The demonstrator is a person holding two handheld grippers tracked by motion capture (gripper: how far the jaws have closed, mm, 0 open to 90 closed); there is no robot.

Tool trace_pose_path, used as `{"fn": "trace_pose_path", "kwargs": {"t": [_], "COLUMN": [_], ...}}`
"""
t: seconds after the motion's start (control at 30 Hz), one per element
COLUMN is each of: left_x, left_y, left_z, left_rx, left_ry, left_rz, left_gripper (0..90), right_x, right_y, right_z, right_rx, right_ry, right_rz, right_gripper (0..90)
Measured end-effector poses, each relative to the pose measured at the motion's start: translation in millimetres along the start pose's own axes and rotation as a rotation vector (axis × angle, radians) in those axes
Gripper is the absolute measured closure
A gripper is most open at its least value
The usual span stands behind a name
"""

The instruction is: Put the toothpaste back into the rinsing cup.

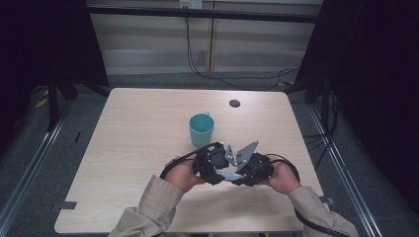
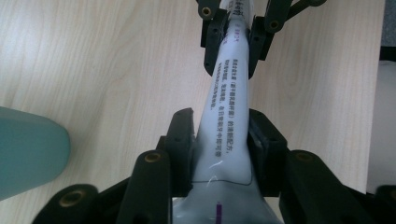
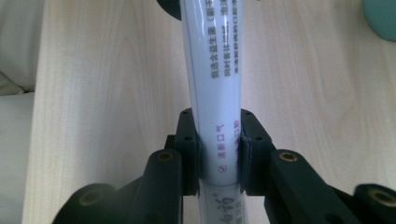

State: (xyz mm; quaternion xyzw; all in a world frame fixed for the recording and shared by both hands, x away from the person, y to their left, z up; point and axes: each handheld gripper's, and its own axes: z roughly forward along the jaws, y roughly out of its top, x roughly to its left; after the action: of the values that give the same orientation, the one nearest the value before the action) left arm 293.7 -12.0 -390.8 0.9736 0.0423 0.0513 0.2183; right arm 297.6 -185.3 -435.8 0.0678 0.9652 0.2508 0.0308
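Pale wood bench (image 1: 138, 148), light grain, dark round hole (image 1: 234, 103) near the far edge, grey floor and black frame rails around, cables hanging on the back wall. Teal cup (image 1: 201, 129) upright near the middle of the bench, handle turned to the far side, just beyond the two grippers. Held above the near part of the bench between both grippers: white tube (image 2: 224, 116) with printed dark and purple lettering, clear of the wood. Left gripper (image 2: 223, 140) clamped on the flattened, crimped end of the tube, jaws narrowed against both sides, pads pressing the soft body. Right gripper (image 3: 218, 144) clamped on the rounder part of the same tube, jaws tight on both flanks. Seen from above, left gripper (image 1: 212, 165) and right gripper (image 1: 252, 170) nose to nose, nearly touching, grey plates tilted up between them, a hand in a beige sleeve behind each. Teal cup edge at the left of the left gripper view, at the top right corner of the right gripper view.
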Motion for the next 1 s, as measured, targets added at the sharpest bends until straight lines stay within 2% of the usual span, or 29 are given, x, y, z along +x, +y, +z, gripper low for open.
{"fn": "trace_pose_path", "kwargs": {"t": [0.07, 0.13, 0.17, 0.23, 0.27, 0.3, 0.33, 0.4, 0.43, 0.53, 0.57, 0.7, 0.87, 1.0], "left_x": [1.4, 2.5, 3.5, 6.0, 7.6, 7.6, 9.3, 11.3, 11.3, 11.7, 12.8, 16.5, 15.2, 14.3], "left_y": [-2.3, -4.7, -6.0, -10.1, -12.8, -12.8, -19.3, -26.0, -26.0, -39.0, -43.8, -66.3, -94.0, -113.0], "left_z": [-0.7, -3.5, -4.7, -8.0, -10.6, -10.6, -14.1, -17.2, -17.2, -19.8, -20.0, -18.9, -5.1, 8.3], "left_rx": [-0.025, -0.049, -0.056, -0.078, -0.091, -0.091, -0.122, -0.145, -0.145, -0.163, -0.174, -0.206, -0.188, -0.191], "left_ry": [0.015, 0.038, 0.045, 0.064, 0.054, 0.054, 0.058, 0.066, 0.066, 0.094, 0.087, 0.103, 0.104, 0.101], "left_rz": [-0.021, -0.04, -0.055, -0.073, -0.079, -0.079, -0.098, -0.122, -0.122, -0.143, -0.159, -0.22, -0.272, -0.336], "left_gripper": [58.5, 47.6, 41.4, 31.3, 29.0, 28.5, 27.3, 24.0, 22.9, 21.7, 20.4, 19.2, 18.8, 18.9], "right_x": [-0.7, -1.5, -2.1, -4.5, -4.9, -4.9, -7.6, -9.8, -9.8, -14.3, -14.1, -16.6, -20.7, -23.4], "right_y": [-0.4, -1.6, -2.9, -8.0, -10.7, -10.7, -17.0, -22.7, -22.7, -31.5, -32.3, -34.4, -34.5, -31.3], "right_z": [-0.9, -2.7, -3.8, -5.3, -6.8, -6.8, -11.1, -14.4, -14.4, -18.9, -19.9, -23.6, -25.2, -26.1], "right_rx": [-0.008, -0.01, -0.007, -0.004, -0.006, -0.006, -0.026, -0.037, -0.037, -0.068, -0.077, -0.113, -0.177, -0.249], "right_ry": [0.007, 0.019, 0.003, 0.004, -0.006, -0.006, -0.003, -0.015, -0.015, -0.022, -0.029, -0.031, -0.042, -0.06], "right_rz": [0.002, 0.011, 0.006, 0.029, 0.029, 0.029, 0.056, 0.082, 0.082, 0.128, 0.136, 0.163, 0.218, 0.262], "right_gripper": [75.5, 76.0, 76.0, 76.1, 76.1, 76.1, 76.0, 76.0, 76.0, 75.9, 75.8, 75.8, 75.8, 75.8]}}
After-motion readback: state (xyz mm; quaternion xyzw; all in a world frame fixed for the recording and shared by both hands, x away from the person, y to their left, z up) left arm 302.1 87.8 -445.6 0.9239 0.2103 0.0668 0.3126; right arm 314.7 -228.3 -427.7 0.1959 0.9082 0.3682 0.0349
